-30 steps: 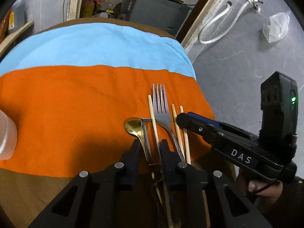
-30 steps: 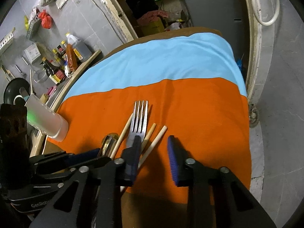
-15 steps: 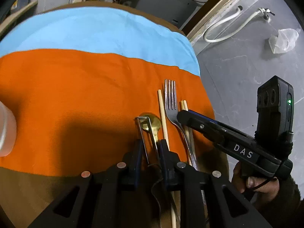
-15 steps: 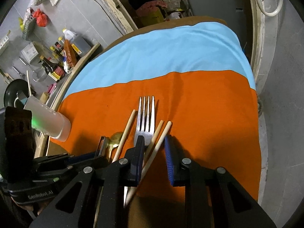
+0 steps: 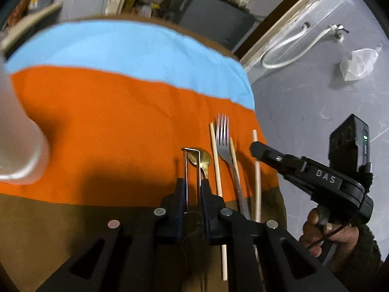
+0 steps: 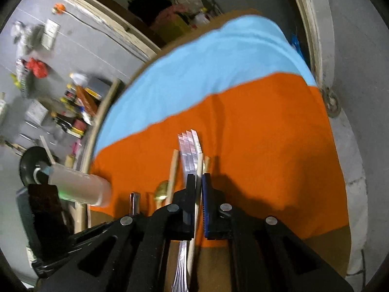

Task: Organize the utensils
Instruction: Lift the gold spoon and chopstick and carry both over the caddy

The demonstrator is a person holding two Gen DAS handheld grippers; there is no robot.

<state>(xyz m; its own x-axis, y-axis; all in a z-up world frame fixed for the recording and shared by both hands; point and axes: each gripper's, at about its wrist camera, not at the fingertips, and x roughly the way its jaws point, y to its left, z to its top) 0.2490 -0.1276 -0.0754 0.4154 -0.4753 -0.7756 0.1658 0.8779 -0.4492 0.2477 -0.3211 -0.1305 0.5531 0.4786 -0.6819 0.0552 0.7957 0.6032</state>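
On the orange cloth (image 5: 121,121) lie a gold spoon (image 5: 203,160), a steel fork (image 5: 225,143) and wooden chopsticks (image 5: 216,160). My left gripper (image 5: 192,186) is shut on a thin metal wire-frame tool (image 5: 186,170) next to the spoon. My right gripper (image 6: 198,182) is shut on one chopstick (image 6: 199,168), lifted at the fork's (image 6: 188,146) right side; it also shows in the left wrist view (image 5: 257,170), beside the right gripper's finger (image 5: 262,149).
A frosted plastic cup (image 5: 17,146) stands at the left of the cloth, also seen in the right wrist view (image 6: 80,187). The table's right edge (image 5: 279,194) drops to a grey floor. A blue cloth (image 5: 121,48) covers the far part.
My right gripper has closed on a chopstick and drawn it right, away from the fork. My left gripper has shifted the wire tool left of the spoon. Both views are blurred by motion.
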